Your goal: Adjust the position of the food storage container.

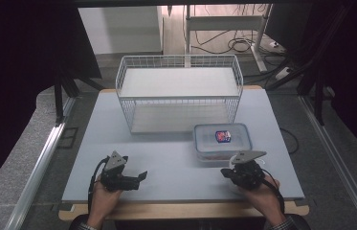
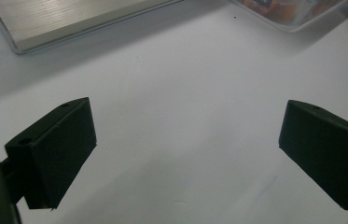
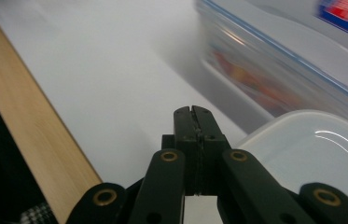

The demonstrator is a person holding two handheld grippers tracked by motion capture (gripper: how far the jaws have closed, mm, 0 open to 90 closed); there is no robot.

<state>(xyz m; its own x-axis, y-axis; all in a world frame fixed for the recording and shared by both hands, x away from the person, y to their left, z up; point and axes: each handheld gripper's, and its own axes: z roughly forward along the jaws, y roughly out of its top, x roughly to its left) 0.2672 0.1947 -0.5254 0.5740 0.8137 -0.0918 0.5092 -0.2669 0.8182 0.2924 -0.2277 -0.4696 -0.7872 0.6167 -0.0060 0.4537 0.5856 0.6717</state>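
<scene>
A clear lidded plastic box (image 1: 222, 138) with a red and blue label stands on the pale table (image 1: 166, 158), right of centre and in front of a white wire basket (image 1: 178, 98). My left gripper (image 1: 138, 178) rests near the front left, its jaws open wide over bare table (image 2: 188, 126) with nothing between them. My right gripper (image 1: 225, 171) is at the front right, just in front of the box. Its jaws are shut together on nothing (image 3: 194, 112). The box (image 3: 283, 60) is blurred beyond them, and a pale plastic tray (image 3: 321, 154) lies right beside them.
The basket's base (image 2: 69, 18) and the box's corner (image 2: 293, 11) lie ahead of the left gripper. A wooden strip (image 3: 27, 121) runs along the table's front edge. Cables and a metal frame (image 1: 224, 28) stand on the floor behind the table.
</scene>
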